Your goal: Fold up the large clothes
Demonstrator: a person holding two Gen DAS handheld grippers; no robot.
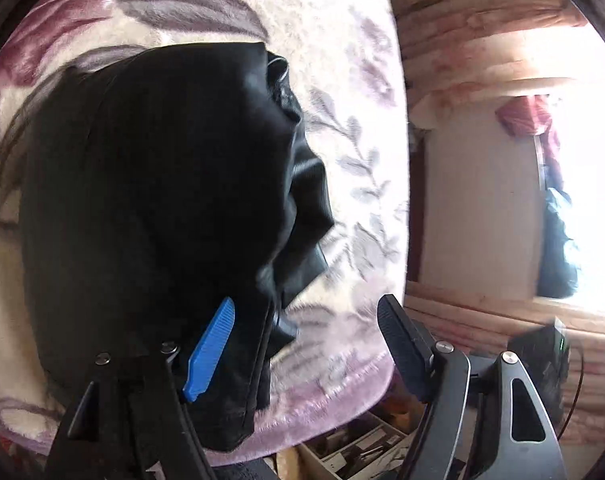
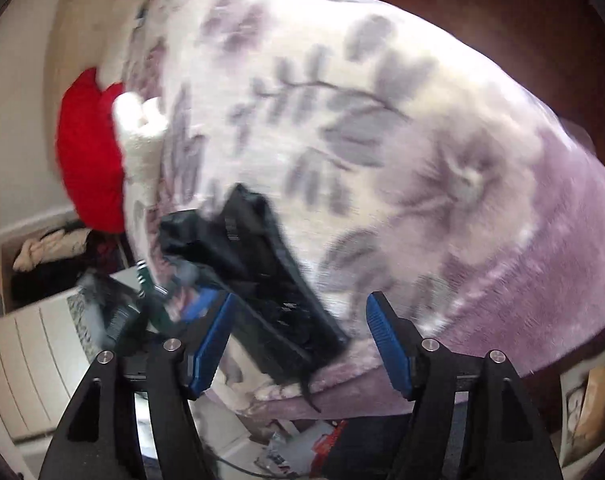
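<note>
A black garment (image 1: 162,200) lies folded in a thick bundle on a white and purple floral blanket (image 1: 342,60). My left gripper (image 1: 306,344) is open just over the bundle's near edge, with its blue left pad (image 1: 210,348) against the dark cloth and nothing held. In the right wrist view the same black garment (image 2: 258,280) lies near the blanket's (image 2: 382,120) edge. My right gripper (image 2: 298,344) is open and empty, hovering just in front of the garment. This view is blurred by motion.
A red cushion (image 2: 90,160) and a white plush item (image 2: 140,132) lie at the blanket's far left. A white radiator (image 2: 26,360) stands below left. A wooden wall and a bright window (image 1: 582,200) are on the right. Boxes of clutter (image 1: 354,448) sit under the bed edge.
</note>
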